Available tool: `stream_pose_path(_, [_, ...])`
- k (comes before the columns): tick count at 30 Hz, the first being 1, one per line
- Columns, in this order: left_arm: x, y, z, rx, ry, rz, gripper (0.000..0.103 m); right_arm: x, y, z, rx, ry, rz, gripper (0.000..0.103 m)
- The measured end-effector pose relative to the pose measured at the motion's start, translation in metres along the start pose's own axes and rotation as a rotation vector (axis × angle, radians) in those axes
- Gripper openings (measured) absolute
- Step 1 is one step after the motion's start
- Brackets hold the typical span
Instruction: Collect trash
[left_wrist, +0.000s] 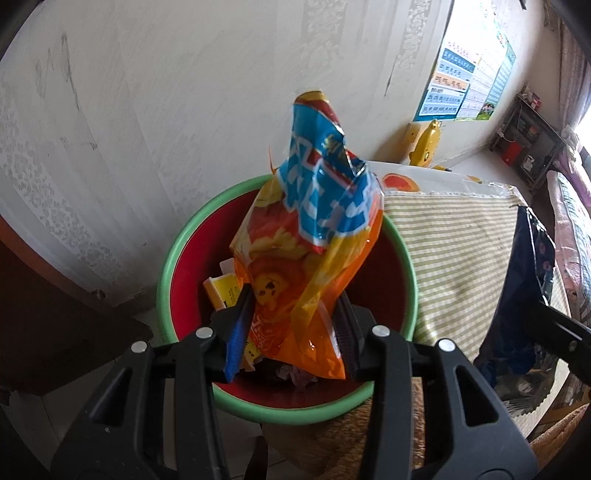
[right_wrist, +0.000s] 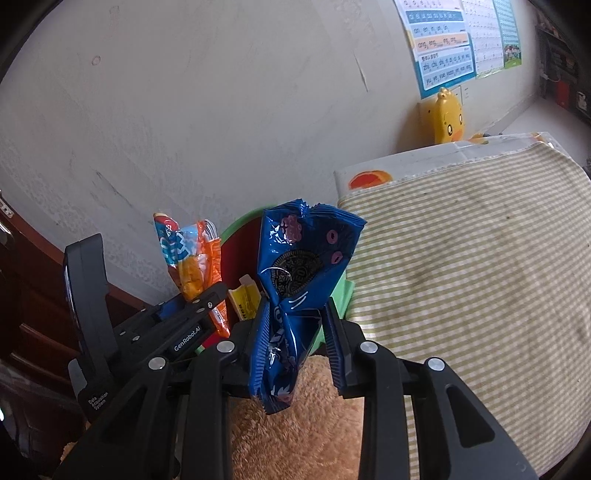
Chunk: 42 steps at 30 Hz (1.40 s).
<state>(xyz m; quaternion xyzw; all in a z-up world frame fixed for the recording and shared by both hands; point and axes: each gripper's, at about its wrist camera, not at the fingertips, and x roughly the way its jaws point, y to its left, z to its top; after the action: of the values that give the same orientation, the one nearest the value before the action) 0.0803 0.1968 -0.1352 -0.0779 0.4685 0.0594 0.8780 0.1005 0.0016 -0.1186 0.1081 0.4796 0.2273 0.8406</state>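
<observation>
Both grippers are carrying wrappers to the bin, and the left 1 is already over it.

The left gripper (left_wrist: 291, 314) is clenching an orange and blue snack bag (left_wrist: 314, 229) by its lower end, so the bag's long axis is standing nearly upright, and it is hanging directly above the red, green-rimmed trash bin (left_wrist: 184, 258), where a yellow box (left_wrist: 221, 291) and other scraps are lying. The right gripper (right_wrist: 295, 325) is gripping a blue cookie wrapper (right_wrist: 295, 266), also upright, but is hovering short of the bin (right_wrist: 236, 236), over brown plush beside the striped cloth (right_wrist: 461, 277). In my judgement the left needs only to let go, while the right has to travel forward and left to the bin's mouth.
</observation>
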Motion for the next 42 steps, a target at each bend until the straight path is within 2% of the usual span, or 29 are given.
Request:
stream_pose_path(6, [0.010, 0.010, 0.001, -0.036, 0.021, 0.008, 0.041, 0.014, 0.009, 0.013, -0.024, -0.002, 0.007, 0.028])
stream_pose_path(7, [0.011, 0.011, 0.000, -0.043, 0.023, 0.007, 0.045, 0.016, 0.012, 0.017, -0.028, -0.008, 0.016, 0.029])
stream_pose_path(8, [0.012, 0.013, 0.001, -0.052, 0.025, 0.007, 0.057, 0.018, 0.015, 0.020, -0.033, -0.016, 0.024, 0.036])
stream_pose_path(10, [0.010, 0.017, 0.002, -0.076, 0.012, 0.012, 0.074, 0.020, 0.016, 0.025, -0.033, -0.032, 0.029, 0.056])
stream_pose_path(15, [0.004, 0.016, 0.006, -0.092, -0.002, 0.005, 0.083, 0.013, 0.011, 0.029, -0.029, -0.061, 0.031, 0.056])
stream_pose_path(17, [-0.004, 0.011, 0.007, -0.081, -0.030, 0.009, 0.091, 0.003, 0.001, 0.026, -0.012, -0.083, 0.019, 0.063])
stream_pose_path(20, [-0.018, -0.006, 0.010, -0.058, -0.081, -0.006, 0.097, -0.023, -0.022, 0.017, 0.017, -0.153, -0.034, 0.069])
stream_pose_path(24, [-0.042, -0.048, 0.011, 0.027, -0.170, -0.082, 0.097, -0.065, -0.050, 0.003, 0.027, -0.255, -0.131, 0.072])
stream_pose_path(25, [-0.047, -0.057, 0.011, 0.049, -0.187, -0.096, 0.097, -0.081, -0.057, -0.003, 0.016, -0.304, -0.176, 0.073])
stream_pose_path(27, [-0.061, -0.082, 0.008, 0.099, -0.240, -0.127, 0.097, -0.106, -0.063, -0.014, -0.018, -0.387, -0.255, 0.084])
stream_pose_path(28, [-0.067, -0.091, 0.007, 0.114, -0.266, -0.138, 0.098, -0.122, -0.067, -0.021, -0.045, -0.454, -0.311, 0.095])
stream_pose_path(29, [-0.075, -0.101, 0.006, 0.129, -0.300, -0.153, 0.098, -0.136, -0.069, -0.029, -0.070, -0.522, -0.353, 0.096])
stream_pose_path(32, [-0.100, -0.130, 0.001, 0.169, -0.401, -0.203, 0.098, -0.167, -0.079, -0.052, -0.123, -0.697, -0.395, 0.096])
stream_pose_path(34, [-0.117, -0.150, 0.001, 0.191, -0.453, -0.234, 0.098, -0.176, -0.088, -0.062, -0.120, -0.762, -0.437, 0.096])
stream_pose_path(42, [-0.158, -0.198, 0.003, 0.221, -0.556, -0.260, 0.098, -0.183, -0.133, -0.081, 0.003, -0.796, -0.467, 0.096])
